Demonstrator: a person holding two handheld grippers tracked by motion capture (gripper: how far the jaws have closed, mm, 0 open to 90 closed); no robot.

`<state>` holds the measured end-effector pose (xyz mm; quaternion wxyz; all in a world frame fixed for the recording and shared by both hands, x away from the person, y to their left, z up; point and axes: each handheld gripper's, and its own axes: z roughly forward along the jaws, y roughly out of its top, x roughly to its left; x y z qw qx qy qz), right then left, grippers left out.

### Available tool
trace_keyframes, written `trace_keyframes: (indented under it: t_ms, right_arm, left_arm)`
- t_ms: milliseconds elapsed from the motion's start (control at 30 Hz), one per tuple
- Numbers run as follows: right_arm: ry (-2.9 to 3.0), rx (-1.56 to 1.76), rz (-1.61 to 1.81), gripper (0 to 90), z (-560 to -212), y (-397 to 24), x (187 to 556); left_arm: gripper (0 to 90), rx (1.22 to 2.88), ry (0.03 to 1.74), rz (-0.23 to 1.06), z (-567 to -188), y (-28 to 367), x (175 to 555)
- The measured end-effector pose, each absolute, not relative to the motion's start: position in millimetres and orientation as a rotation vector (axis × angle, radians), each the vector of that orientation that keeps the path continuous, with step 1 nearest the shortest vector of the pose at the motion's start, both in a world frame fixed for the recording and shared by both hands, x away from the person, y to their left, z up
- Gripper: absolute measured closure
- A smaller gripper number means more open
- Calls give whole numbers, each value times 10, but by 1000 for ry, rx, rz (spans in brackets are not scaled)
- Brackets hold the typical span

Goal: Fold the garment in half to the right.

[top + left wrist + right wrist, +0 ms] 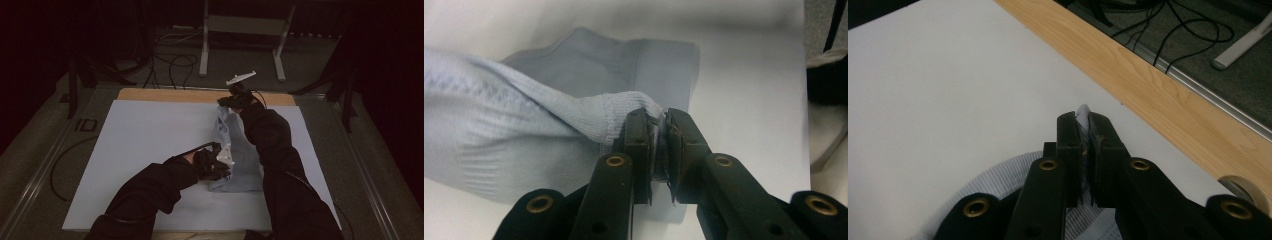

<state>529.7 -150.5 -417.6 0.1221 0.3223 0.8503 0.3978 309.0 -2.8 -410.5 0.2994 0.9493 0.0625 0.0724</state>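
The pale blue garment (235,155) lies right of centre on the counter (140,145), its long axis running up the frame. The left hand-held gripper (659,125) pinches its lower edge; the right hand-held gripper (1084,122) is clamped on its upper end.

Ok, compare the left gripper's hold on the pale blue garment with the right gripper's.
The left gripper pinches a bunched knit edge of the pale blue garment near the person; the right gripper clamps a thin edge at the far end, by the wooden table edge. The left sits low over the white sheet, while the right is raised higher. Both are shut on the same garment.
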Motion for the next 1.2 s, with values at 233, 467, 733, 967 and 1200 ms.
trace_keyframes:
  t_ms: [233,467,733,967,1200]
  right_arm:
    - [2472,955,1170,854,-4205,-1670,5307]
    - [2454,980,1208,853,-4270,-1858,5277]
    - [2443,1029,1218,850,-4437,-2069,5261]
    - [2445,1043,1239,849,-4541,-2100,5285]
    - [2460,1017,1254,823,-4585,-1966,5322]
  left_arm:
    - [818,2534,139,175,-4153,-236,3114]
    - [818,2567,99,167,-4232,-528,3126]
    - [817,2597,87,141,-4400,-769,3120]
    - [817,2620,100,151,-4511,-863,3138]
    - [816,2623,141,139,-4626,-909,3189]
